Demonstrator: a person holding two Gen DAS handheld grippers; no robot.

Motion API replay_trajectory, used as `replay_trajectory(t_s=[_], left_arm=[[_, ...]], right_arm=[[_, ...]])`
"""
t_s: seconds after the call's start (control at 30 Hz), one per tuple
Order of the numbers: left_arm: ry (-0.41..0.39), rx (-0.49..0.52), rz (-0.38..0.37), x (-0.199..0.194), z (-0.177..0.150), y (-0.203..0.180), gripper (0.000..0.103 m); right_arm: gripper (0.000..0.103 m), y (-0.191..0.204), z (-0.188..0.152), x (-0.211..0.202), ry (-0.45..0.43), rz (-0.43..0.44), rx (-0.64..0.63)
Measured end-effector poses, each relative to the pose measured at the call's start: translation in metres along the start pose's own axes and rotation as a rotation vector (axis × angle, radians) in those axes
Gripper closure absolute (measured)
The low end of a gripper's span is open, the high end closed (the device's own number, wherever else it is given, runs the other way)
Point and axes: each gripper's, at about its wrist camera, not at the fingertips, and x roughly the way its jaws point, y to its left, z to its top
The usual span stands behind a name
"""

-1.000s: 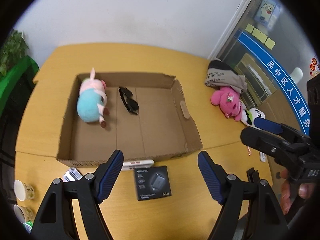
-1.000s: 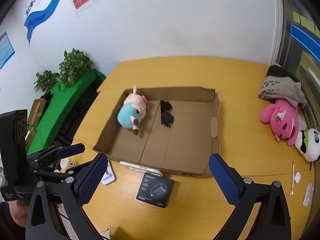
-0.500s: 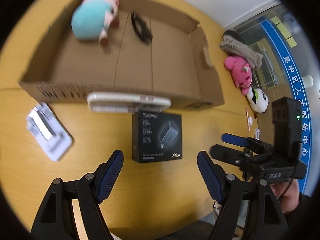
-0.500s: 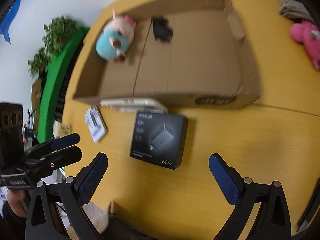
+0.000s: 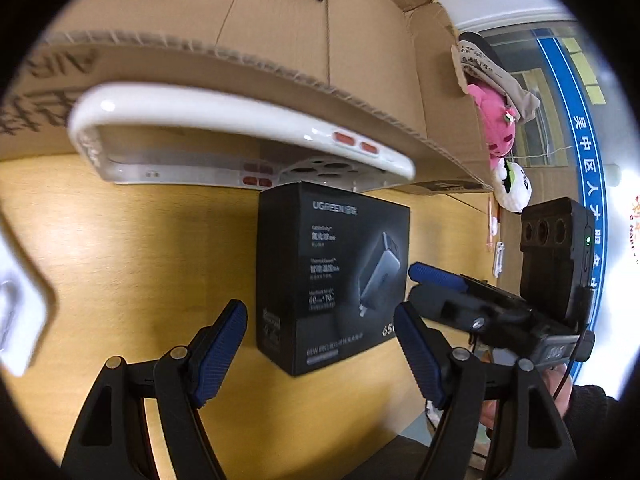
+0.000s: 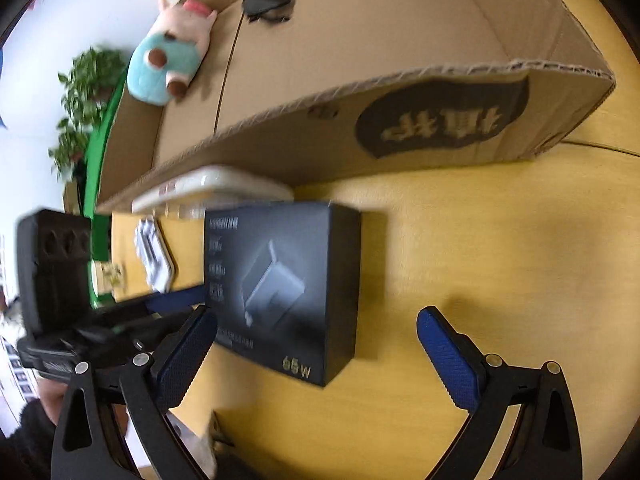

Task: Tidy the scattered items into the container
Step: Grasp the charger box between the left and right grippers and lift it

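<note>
A black charger box (image 5: 332, 276) (image 6: 280, 284) lies on the yellow table just in front of the cardboard box (image 5: 248, 60) (image 6: 420, 92). A white phone case (image 5: 224, 140) (image 6: 212, 192) leans against the cardboard box's front wall. My left gripper (image 5: 320, 344) is open, its fingers either side of the charger box's near end. My right gripper (image 6: 316, 344) is open, low over the same box; it also shows in the left wrist view (image 5: 440, 280). A teal and pink plush pig (image 6: 168, 56) and black sunglasses (image 6: 268, 0) lie inside the cardboard box.
A pink plush (image 5: 498, 128), a panda plush (image 5: 514, 188) and a grey cloth (image 5: 492, 72) lie right of the cardboard box. A white packet (image 6: 154, 256) lies at the left on the table. Potted plants (image 6: 80, 108) stand beyond the table.
Both grippers have dropped close to the table and moved in on the black charger box, which now fills the middle of both views. Both stay open.
</note>
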Motion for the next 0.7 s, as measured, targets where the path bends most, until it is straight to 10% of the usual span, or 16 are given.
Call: replay_trajectory(t_s=[0.4,0.7], left_arm=[[0.01,-0.07,-0.086,0.011,0.002,0.016,0.051],[-0.029,-0.023,0.035,0.006,-0.006,-0.004,0.052]], right_arm=[[0.023,0.011,0.015,0.023,0.001,0.037,-0.07],[0.031,0.013,0.001,0.017,-0.028,0.012,-0.024]])
